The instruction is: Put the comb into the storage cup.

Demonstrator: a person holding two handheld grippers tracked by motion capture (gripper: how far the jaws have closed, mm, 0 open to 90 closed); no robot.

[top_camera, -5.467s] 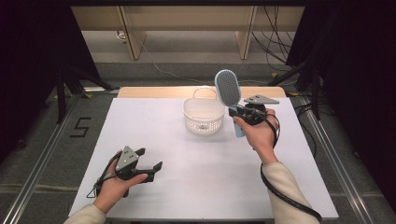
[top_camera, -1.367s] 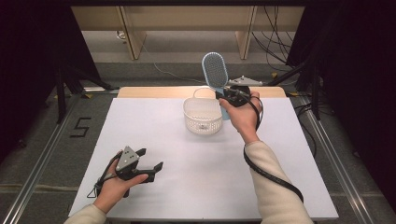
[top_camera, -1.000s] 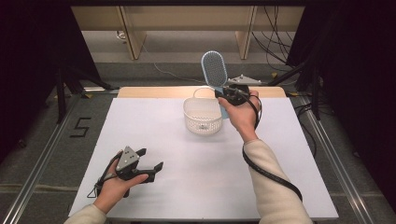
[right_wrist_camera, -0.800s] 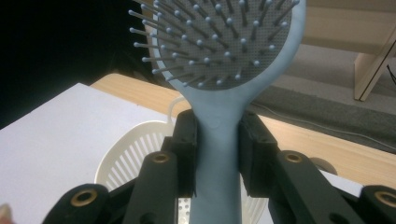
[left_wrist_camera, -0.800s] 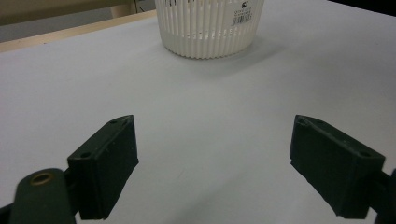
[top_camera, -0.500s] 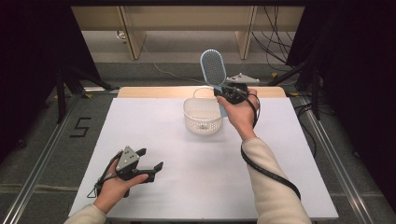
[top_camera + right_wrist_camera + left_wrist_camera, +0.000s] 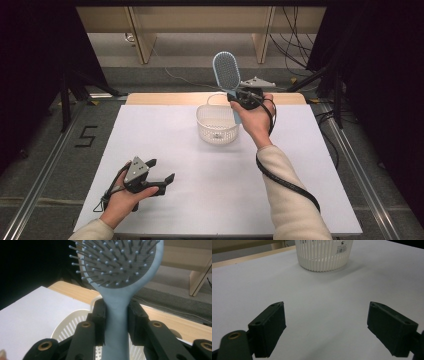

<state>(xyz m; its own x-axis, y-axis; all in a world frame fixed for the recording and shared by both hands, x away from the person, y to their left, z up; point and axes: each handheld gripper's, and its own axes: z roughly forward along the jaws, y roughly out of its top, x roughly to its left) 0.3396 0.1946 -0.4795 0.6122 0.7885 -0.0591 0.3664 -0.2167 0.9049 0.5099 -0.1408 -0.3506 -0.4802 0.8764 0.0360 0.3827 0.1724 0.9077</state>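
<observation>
Hairbrush (image 7: 117, 272) top cut off; claw (image 7: 116, 322) covers handle.

The hairbrush (image 7: 117, 312) is pale blue, with a grey dotted cushion and grey bristles tipped pale blue. The slatted plastic basket (image 7: 216, 125) is white and bears a small barcode label (image 7: 341, 249). The tabletop (image 7: 210, 175) is white with a light wood far edge, and both grippers' jaws are black

A big white table (image 7: 165, 145) stands on a grey floor (image 7: 45, 150) — a black number 5 (image 7: 86, 136) is marked there. Behind it, wooden legs (image 7: 141, 37), black cables (image 7: 295, 22) and dark curtains (image 7: 30, 60).
</observation>
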